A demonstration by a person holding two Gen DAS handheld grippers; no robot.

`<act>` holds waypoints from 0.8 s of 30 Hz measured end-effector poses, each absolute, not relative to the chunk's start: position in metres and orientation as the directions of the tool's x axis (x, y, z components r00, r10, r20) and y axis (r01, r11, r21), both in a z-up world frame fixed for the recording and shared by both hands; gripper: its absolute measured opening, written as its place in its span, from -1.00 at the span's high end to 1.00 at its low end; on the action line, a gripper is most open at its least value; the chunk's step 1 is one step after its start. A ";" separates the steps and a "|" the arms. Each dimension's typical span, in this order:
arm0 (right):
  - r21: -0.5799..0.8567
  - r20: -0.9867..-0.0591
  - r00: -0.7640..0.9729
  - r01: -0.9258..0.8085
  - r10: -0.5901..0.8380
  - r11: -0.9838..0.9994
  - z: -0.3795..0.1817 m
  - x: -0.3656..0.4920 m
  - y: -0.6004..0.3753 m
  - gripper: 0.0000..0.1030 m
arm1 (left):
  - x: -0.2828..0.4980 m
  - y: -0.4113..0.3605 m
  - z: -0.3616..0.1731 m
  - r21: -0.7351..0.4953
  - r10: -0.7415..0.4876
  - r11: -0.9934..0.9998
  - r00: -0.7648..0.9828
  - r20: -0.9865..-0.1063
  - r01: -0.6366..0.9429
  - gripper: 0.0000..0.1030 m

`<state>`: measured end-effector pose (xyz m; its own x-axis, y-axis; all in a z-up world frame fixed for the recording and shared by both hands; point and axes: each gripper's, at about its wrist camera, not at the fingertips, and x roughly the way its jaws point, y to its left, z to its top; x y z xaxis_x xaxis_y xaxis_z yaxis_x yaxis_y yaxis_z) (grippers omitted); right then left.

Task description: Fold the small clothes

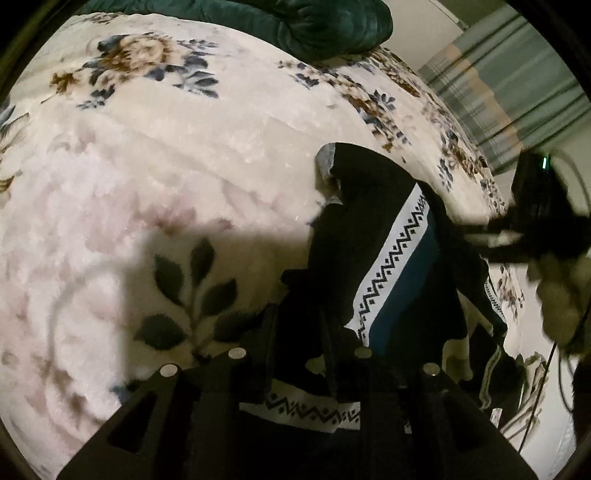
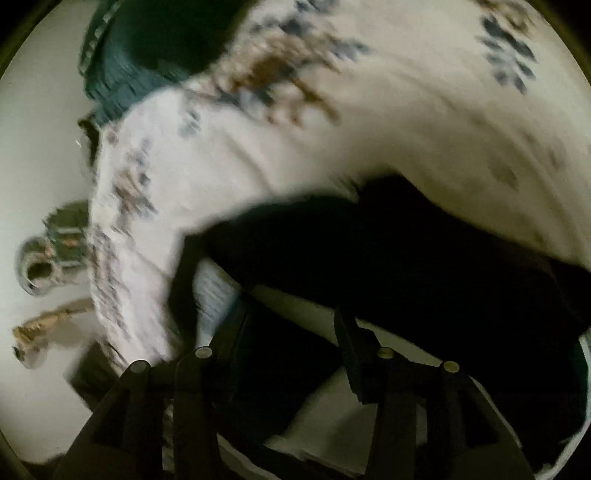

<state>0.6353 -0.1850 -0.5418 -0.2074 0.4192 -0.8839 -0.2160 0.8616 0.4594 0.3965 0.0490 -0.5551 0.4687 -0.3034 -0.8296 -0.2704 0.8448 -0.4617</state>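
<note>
Cream plush blanket [image 1: 192,155] with blue and brown flowers covers the whole bed under my grippers, and I take it as my landmark. On the blanket lies the small garment [image 1: 373,236], black with a white zigzag band and a teal stripe, rumpled and partly doubled over. At the blanket's far edge sits a dark green quilted cushion [image 1: 317,26]; beyond its right edge hangs a striped curtain [image 1: 517,92].

My left gripper [image 1: 301,306] points down at the garment's near end. Its fingers [image 1: 267,332] stand only a little apart over dark cloth, but I cannot tell if they pinch it.

My right gripper [image 2: 291,328] is over the same black cloth, the view smeared by motion. Its fingers [image 2: 351,347] stand clearly apart, with cloth and pale blanket showing in the gap and nothing clamped. From the left camera it shows off the blanket's right edge, blurred.
</note>
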 end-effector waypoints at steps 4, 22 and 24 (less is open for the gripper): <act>0.412 -0.903 -0.251 -0.268 0.350 0.871 -0.565 0.613 -0.194 0.46 | 0.401 0.047 -0.556 -0.453 -0.299 0.851 0.463 -0.834 -0.265 0.49; 0.424 -0.905 -0.170 -0.384 0.389 0.820 -0.528 0.663 -0.051 0.01 | 0.402 0.041 -0.553 -0.457 -0.304 0.866 0.512 -0.804 -0.203 0.80; 0.435 -0.897 -0.268 -0.405 0.351 0.804 -0.552 0.667 -0.023 0.17 | 0.400 0.038 -0.551 -0.452 -0.305 0.873 0.516 -0.801 -0.185 0.82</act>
<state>0.6667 -0.0226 -0.5517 -0.2682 0.3508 -0.8972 -0.4048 0.8041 0.4354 0.4002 0.0379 -0.5506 0.5158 -0.3049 -0.8006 -0.1850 0.8728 -0.4516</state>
